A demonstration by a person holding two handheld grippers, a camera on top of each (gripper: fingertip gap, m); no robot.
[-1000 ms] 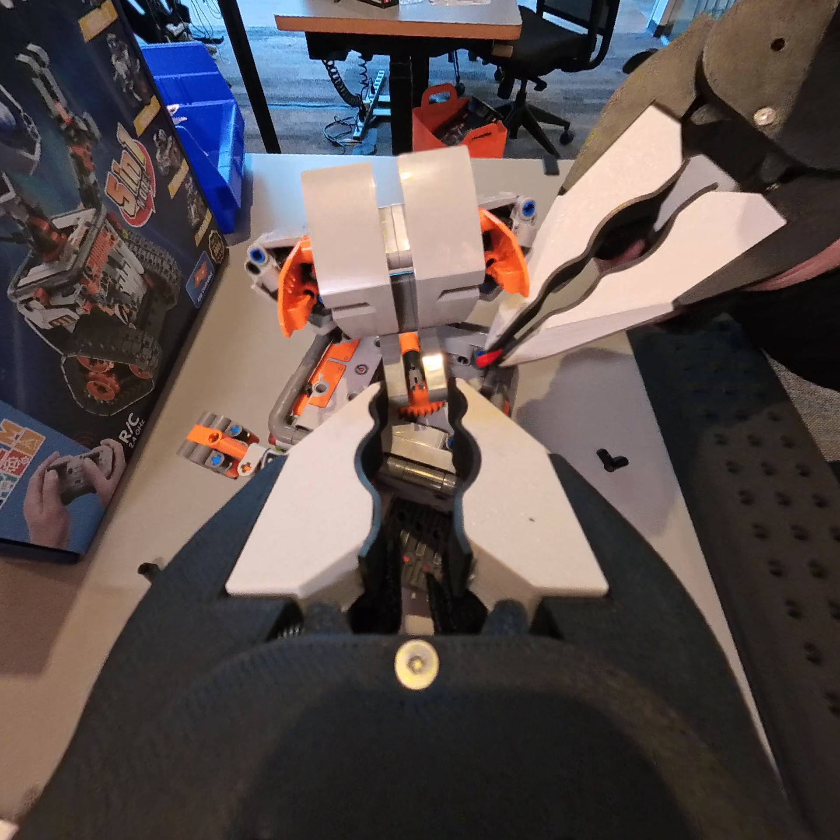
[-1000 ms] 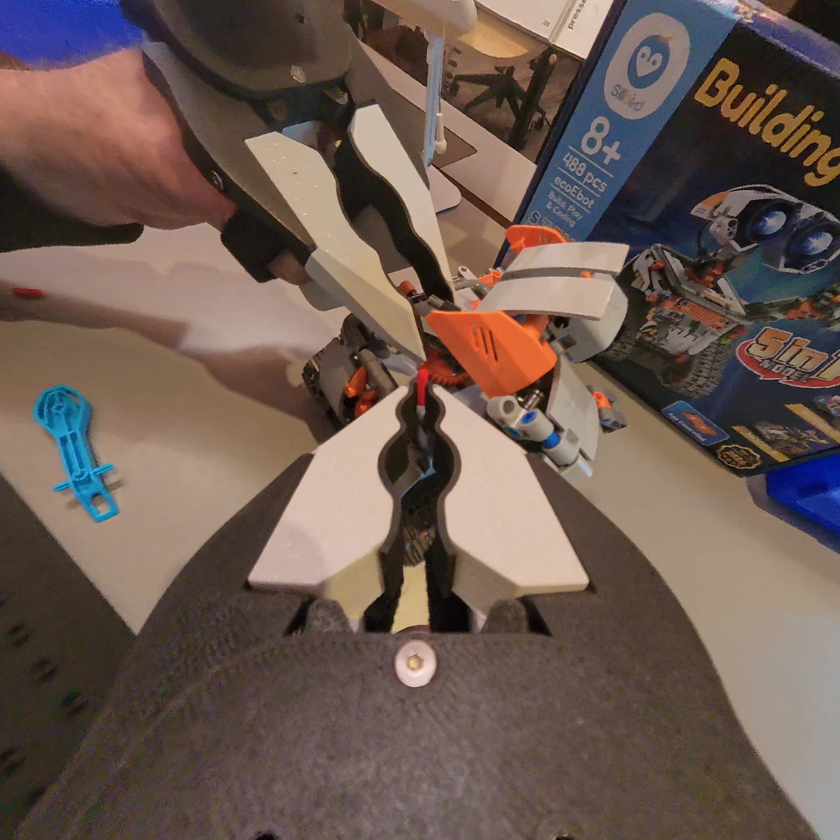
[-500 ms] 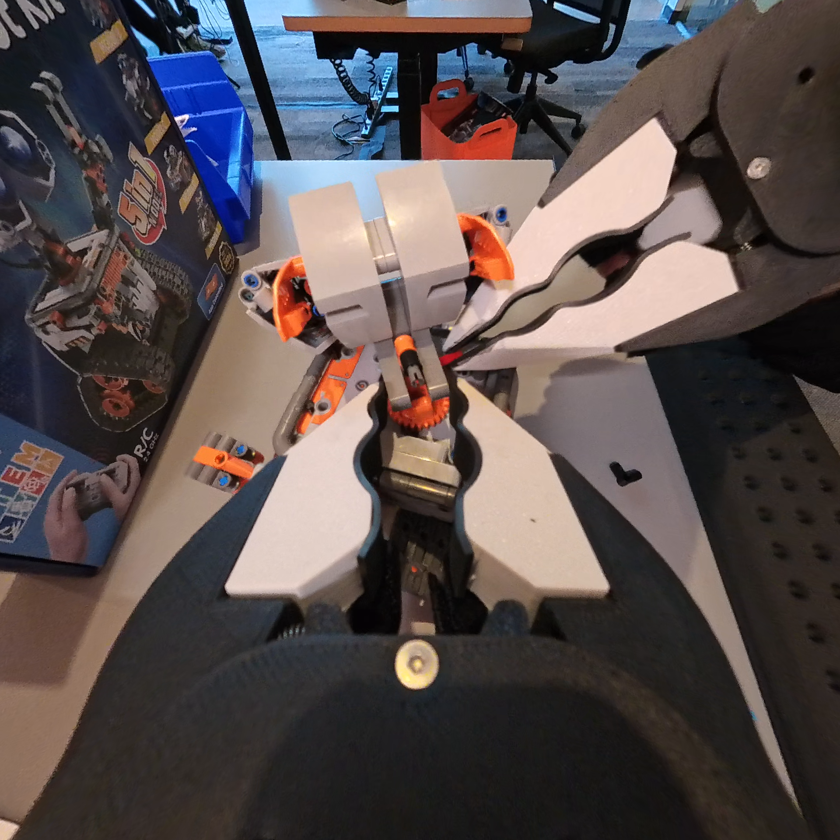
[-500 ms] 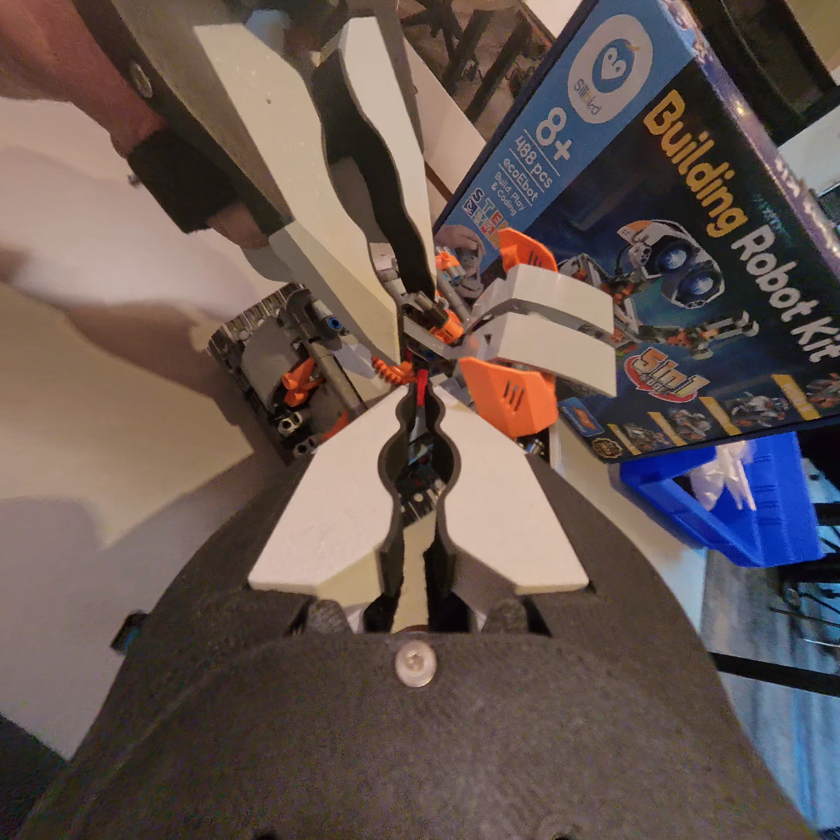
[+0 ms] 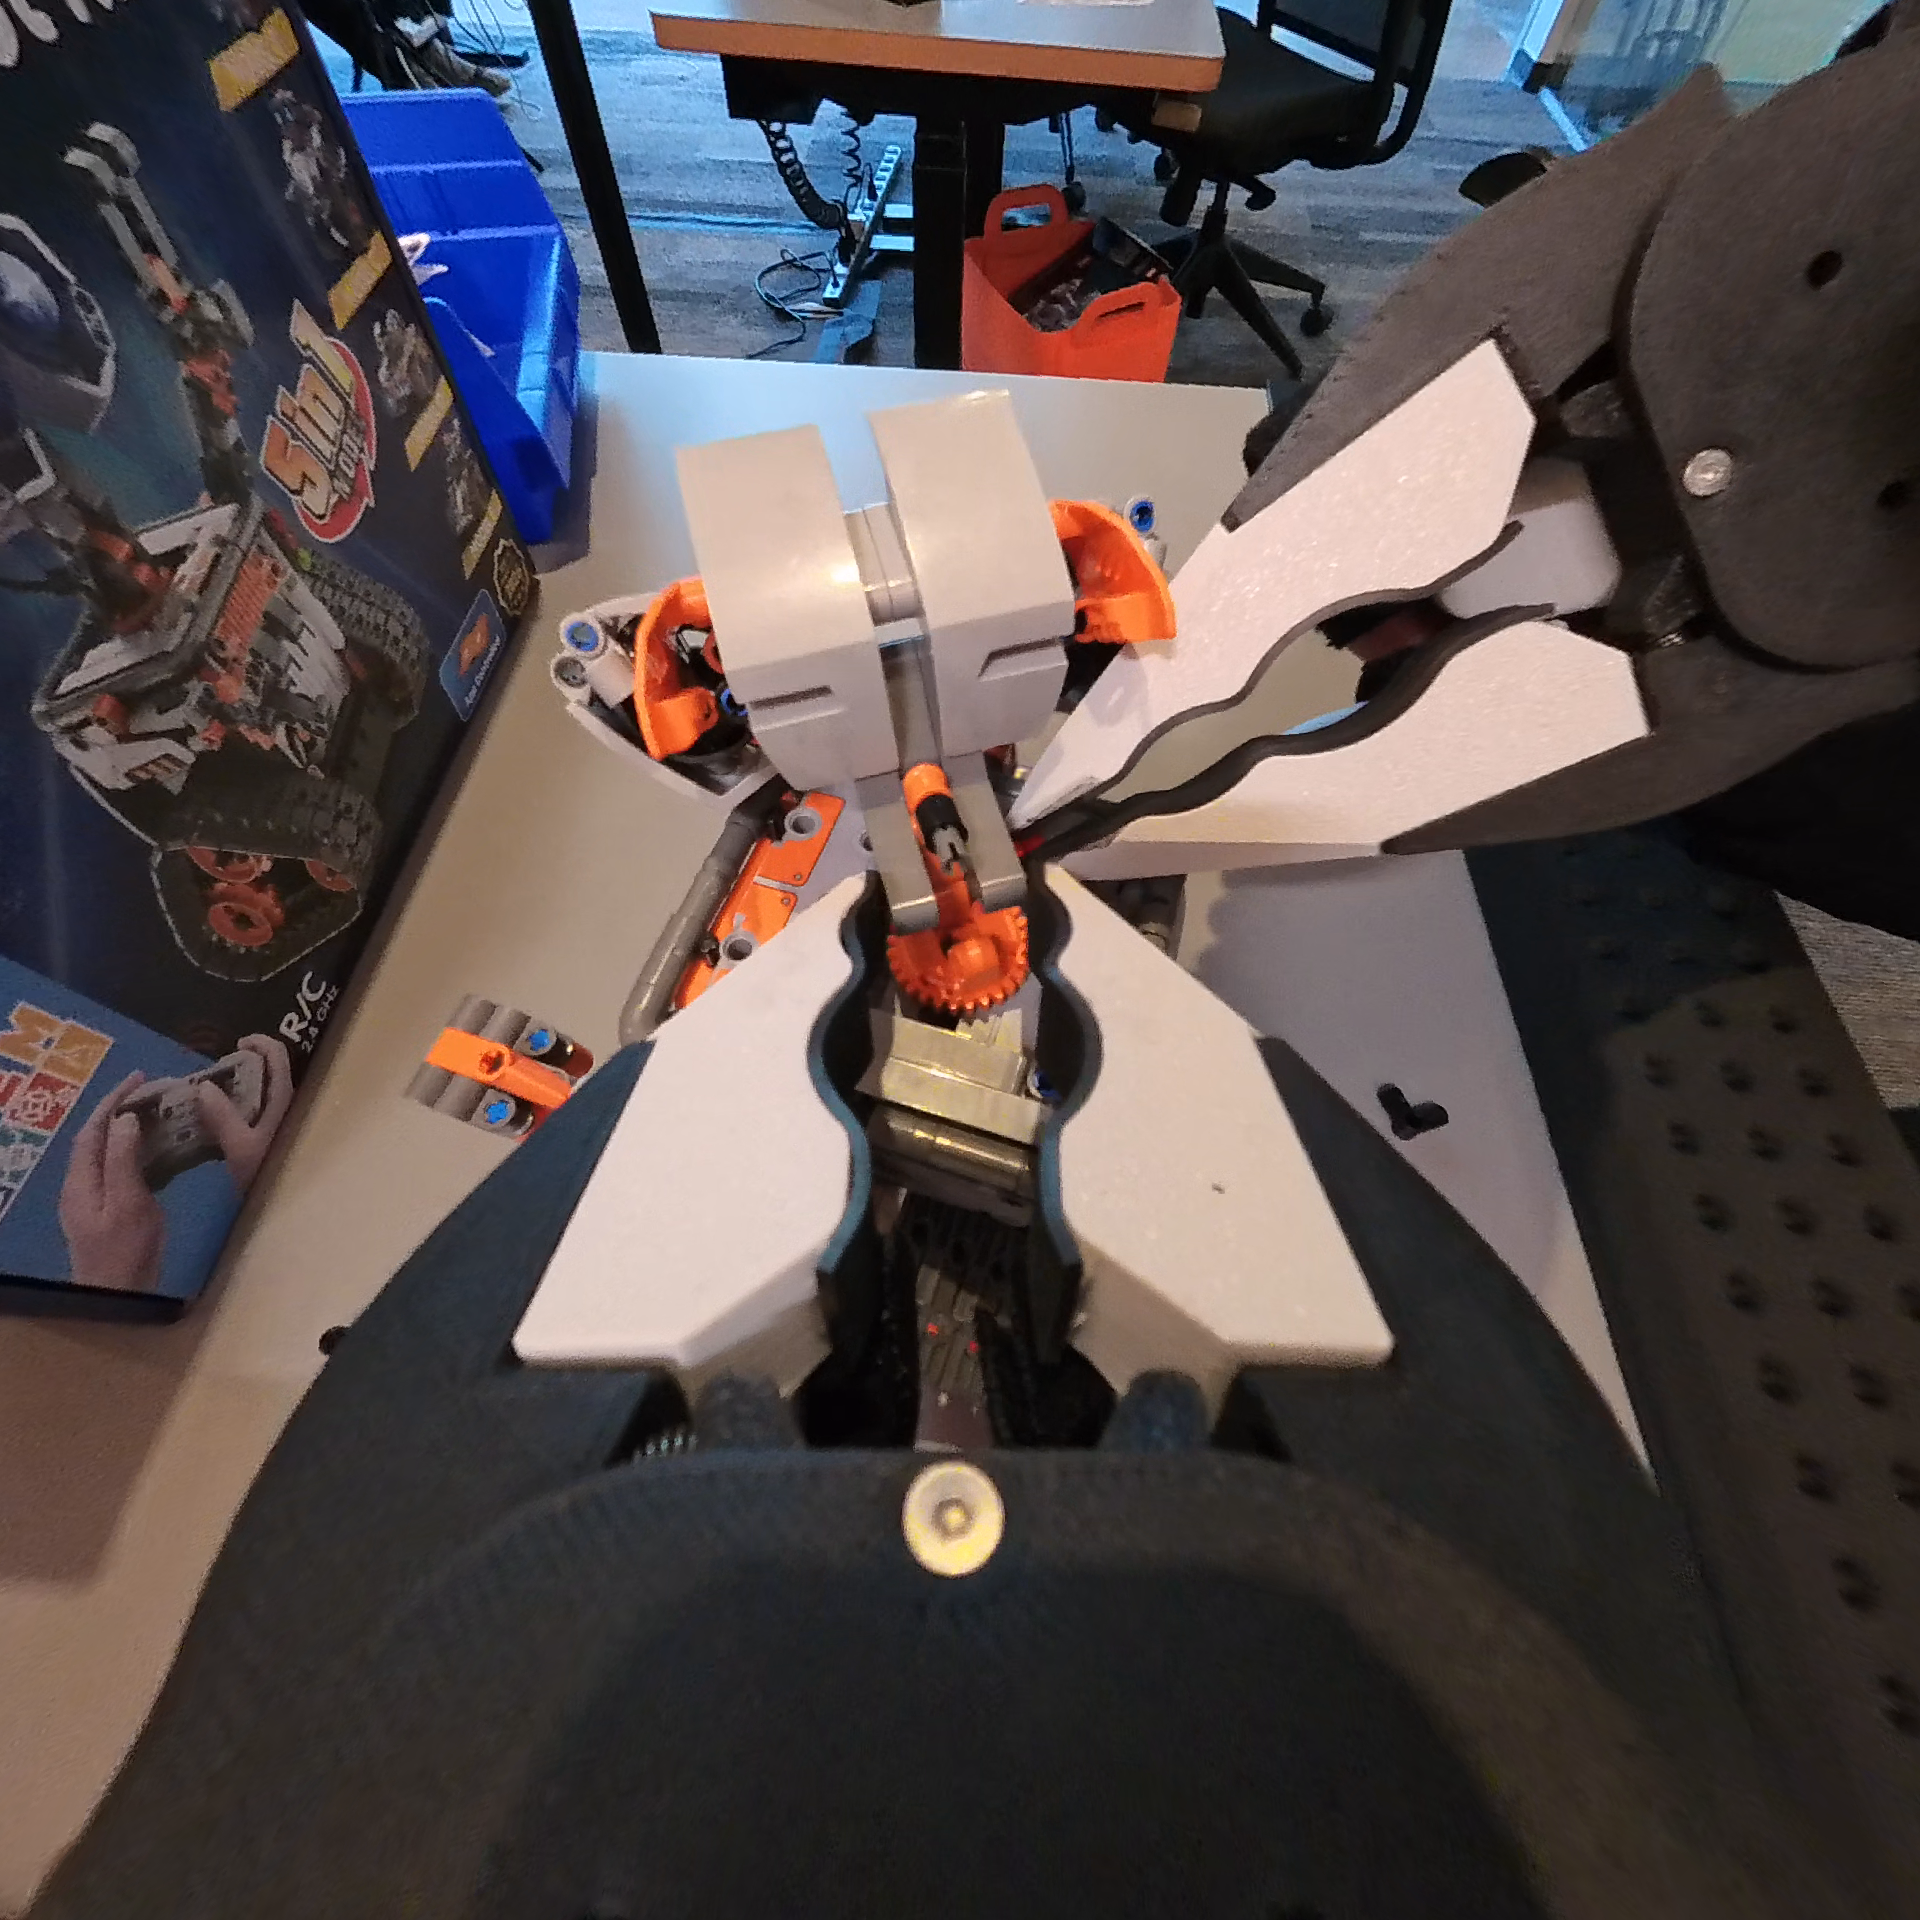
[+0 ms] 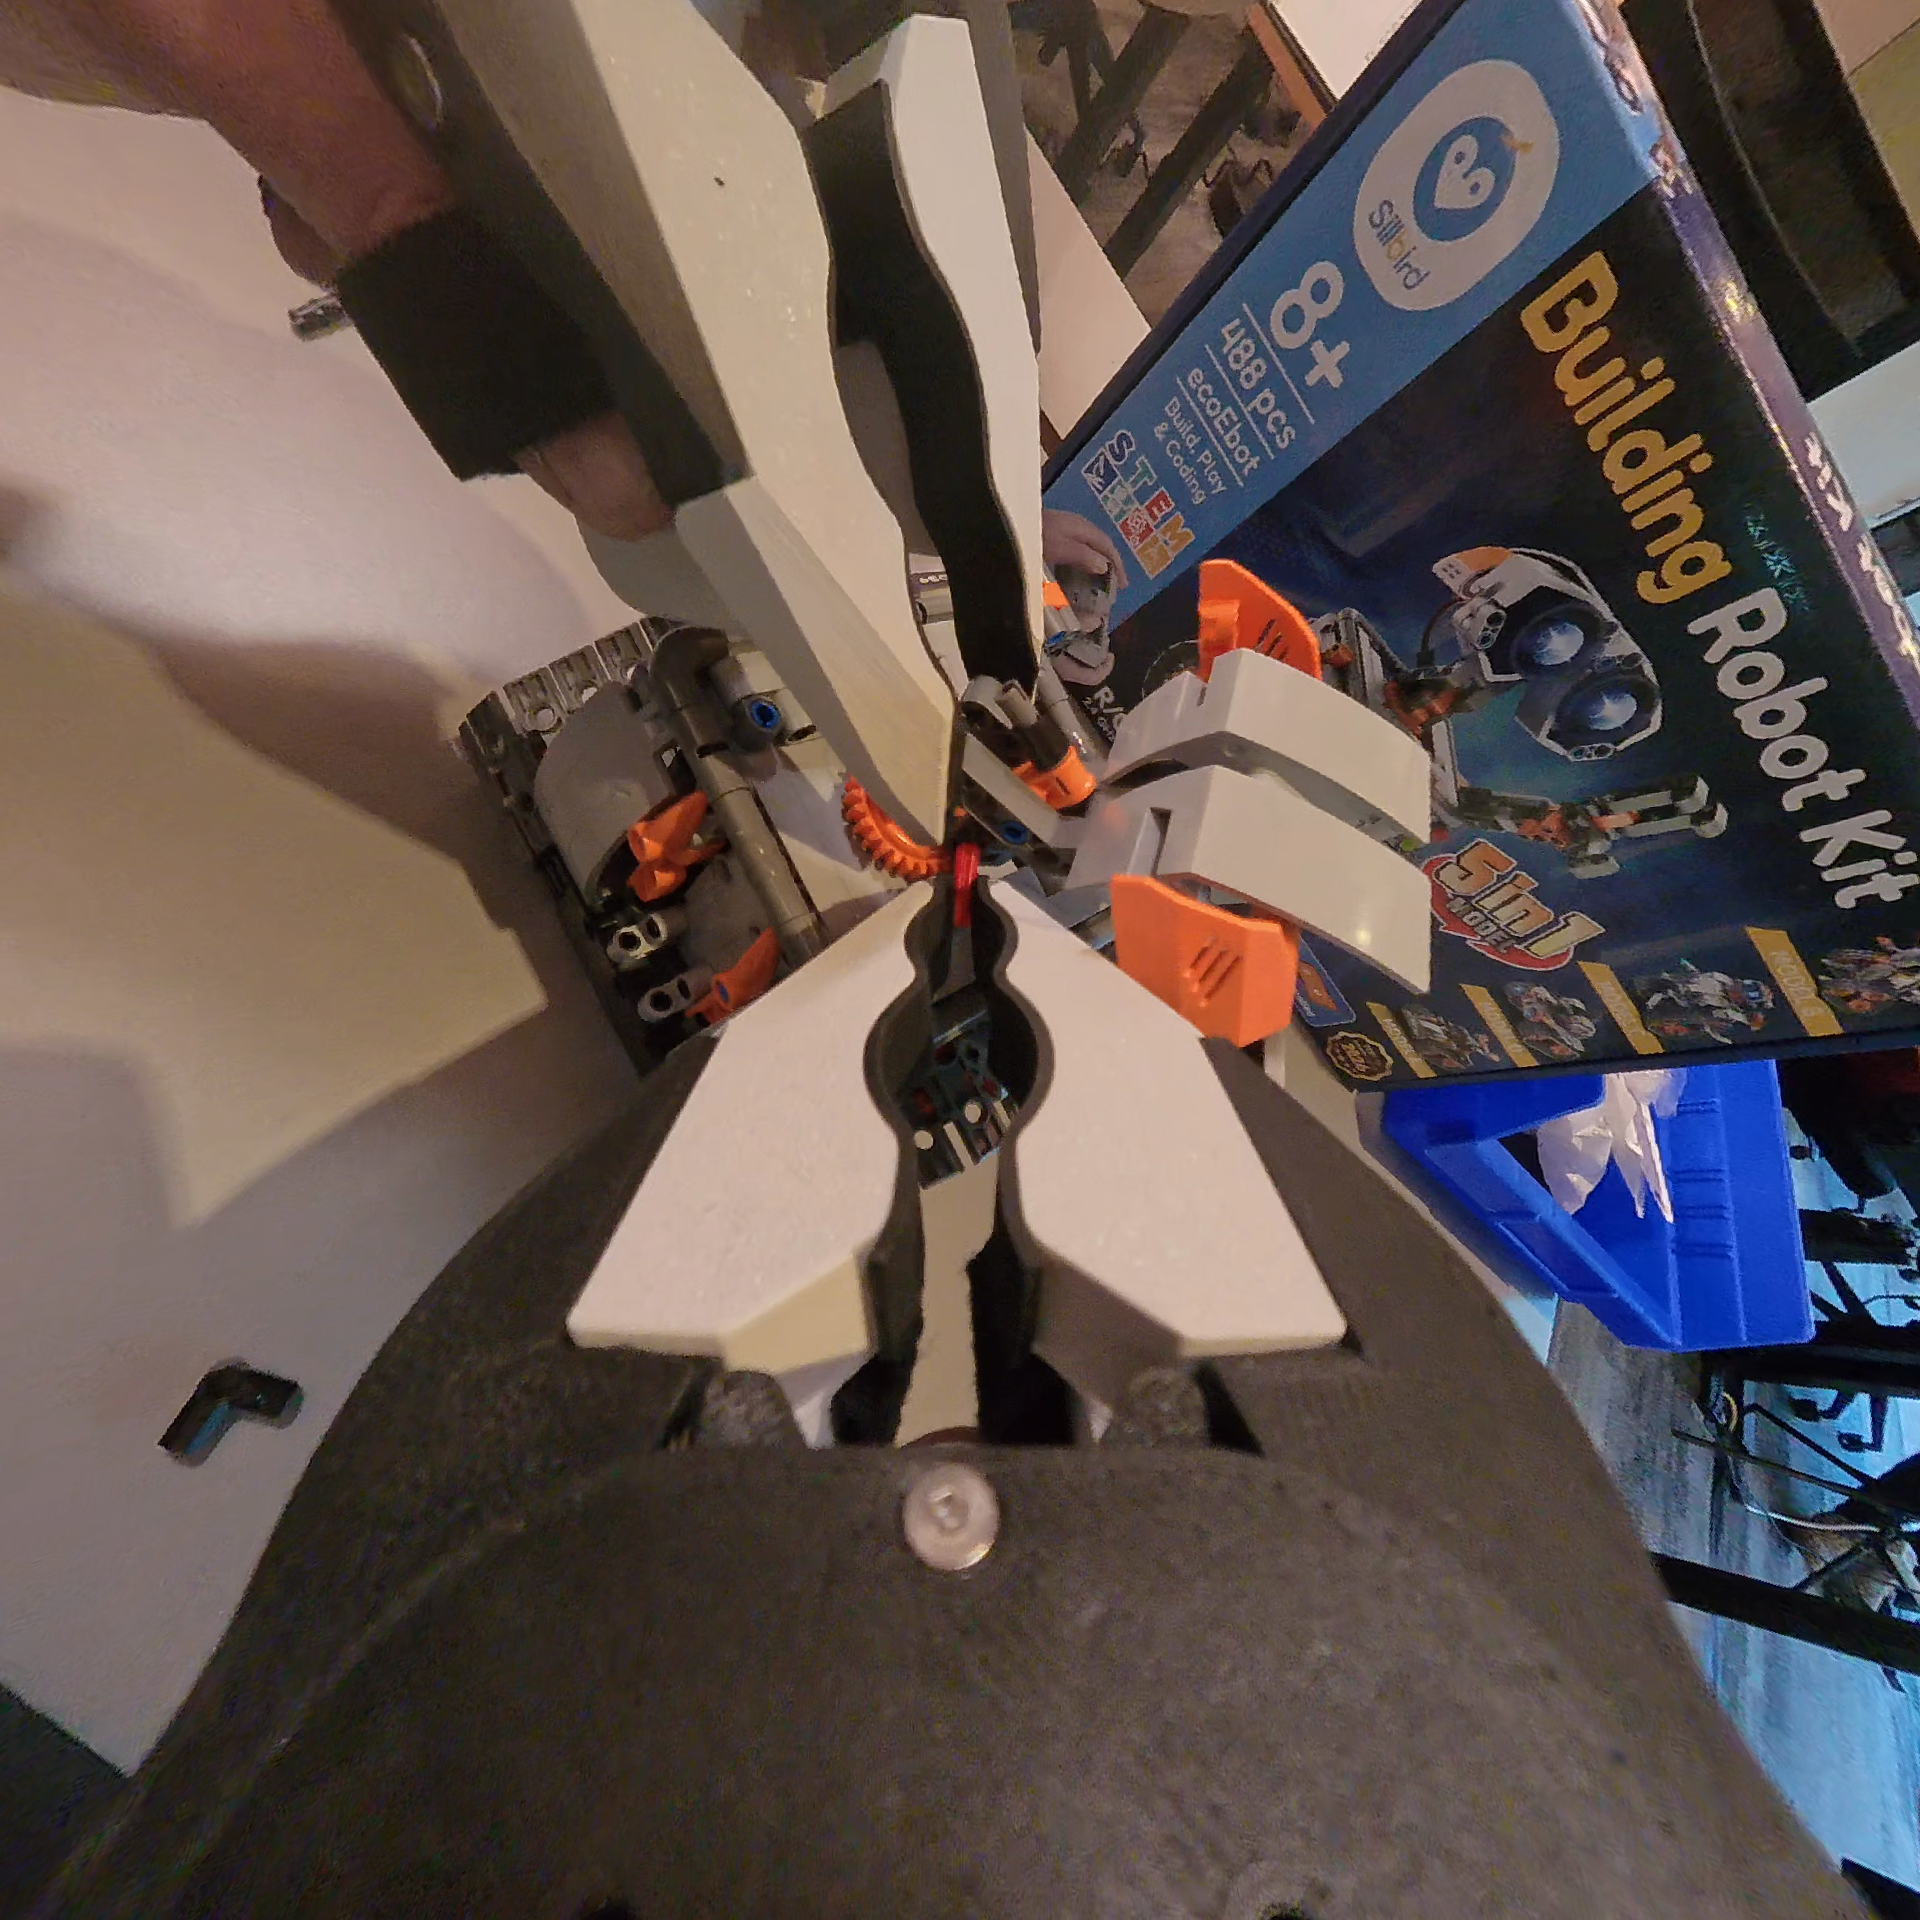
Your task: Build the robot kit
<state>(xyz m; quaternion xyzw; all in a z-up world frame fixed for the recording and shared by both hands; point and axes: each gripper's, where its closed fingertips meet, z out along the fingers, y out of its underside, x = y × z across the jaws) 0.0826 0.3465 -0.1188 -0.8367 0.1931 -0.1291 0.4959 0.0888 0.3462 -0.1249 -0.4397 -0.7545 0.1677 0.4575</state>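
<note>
L gripper (image 5: 951, 914) still on robot model (image 5: 883, 603) | R gripper (image 6: 961, 904) rolled, red pin (image 6: 965, 868) same

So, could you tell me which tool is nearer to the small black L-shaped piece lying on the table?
Right. The right tool is nearer to the black L-shaped piece; the left tool grips the model, farther off.

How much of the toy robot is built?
Built: the grey-and-orange model has panels and a gear on. In hand: the left claw grips the model, the right claw pinches a red pin at it. Left: an orange-grey piece and a black piece lie loose.
</note>
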